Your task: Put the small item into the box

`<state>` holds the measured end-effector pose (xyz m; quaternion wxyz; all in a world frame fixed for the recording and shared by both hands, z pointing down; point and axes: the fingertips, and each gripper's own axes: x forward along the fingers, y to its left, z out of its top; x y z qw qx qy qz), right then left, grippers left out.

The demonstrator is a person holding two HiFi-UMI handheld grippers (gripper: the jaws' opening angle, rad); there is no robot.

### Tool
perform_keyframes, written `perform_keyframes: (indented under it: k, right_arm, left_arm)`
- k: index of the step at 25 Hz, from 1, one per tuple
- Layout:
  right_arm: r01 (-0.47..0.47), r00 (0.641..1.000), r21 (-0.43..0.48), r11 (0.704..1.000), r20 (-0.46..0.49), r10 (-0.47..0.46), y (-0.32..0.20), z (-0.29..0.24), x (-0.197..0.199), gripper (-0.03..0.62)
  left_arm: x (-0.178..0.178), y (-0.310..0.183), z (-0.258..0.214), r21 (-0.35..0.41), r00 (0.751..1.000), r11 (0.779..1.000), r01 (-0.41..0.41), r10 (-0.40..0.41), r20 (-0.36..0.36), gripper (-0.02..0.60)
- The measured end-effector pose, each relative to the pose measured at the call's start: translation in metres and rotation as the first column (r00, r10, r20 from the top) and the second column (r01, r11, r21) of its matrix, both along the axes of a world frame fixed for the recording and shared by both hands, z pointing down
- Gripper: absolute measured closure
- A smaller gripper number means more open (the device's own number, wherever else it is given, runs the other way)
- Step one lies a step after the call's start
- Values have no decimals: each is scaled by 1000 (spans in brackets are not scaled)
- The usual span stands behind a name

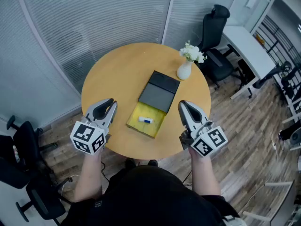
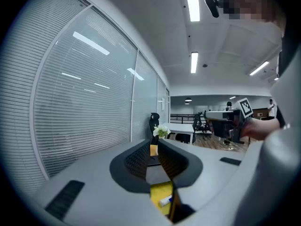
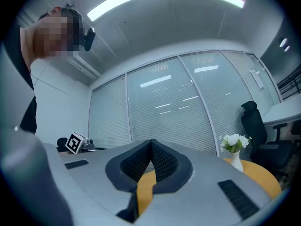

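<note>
As the head view shows, the small item (image 1: 146, 120), white with a blue end, already lies in the open yellow box (image 1: 148, 129) at the centre of the table (image 1: 117, 69), with the left tool (image 1: 111, 103) and right tool (image 1: 183, 106) on either side, touching nothing. Low in the left gripper view, that tool's jaws stand a narrow gap apart and empty; in the right gripper view, its jaws meet at the tips on nothing. The item looks light, stiff and apt to roll, so a pinch across its middle seems best.
</note>
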<state>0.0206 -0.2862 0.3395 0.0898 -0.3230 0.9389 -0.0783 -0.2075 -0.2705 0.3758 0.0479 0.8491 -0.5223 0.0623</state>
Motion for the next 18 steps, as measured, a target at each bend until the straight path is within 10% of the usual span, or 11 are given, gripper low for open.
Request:
perform_keyframes:
  k: [18]
  right_arm:
    - [-9, 1000, -6, 1000, -23, 9, 13, 4, 7, 559]
  left_arm:
    - [15, 6, 6, -6, 999, 999, -35, 35, 9, 525]
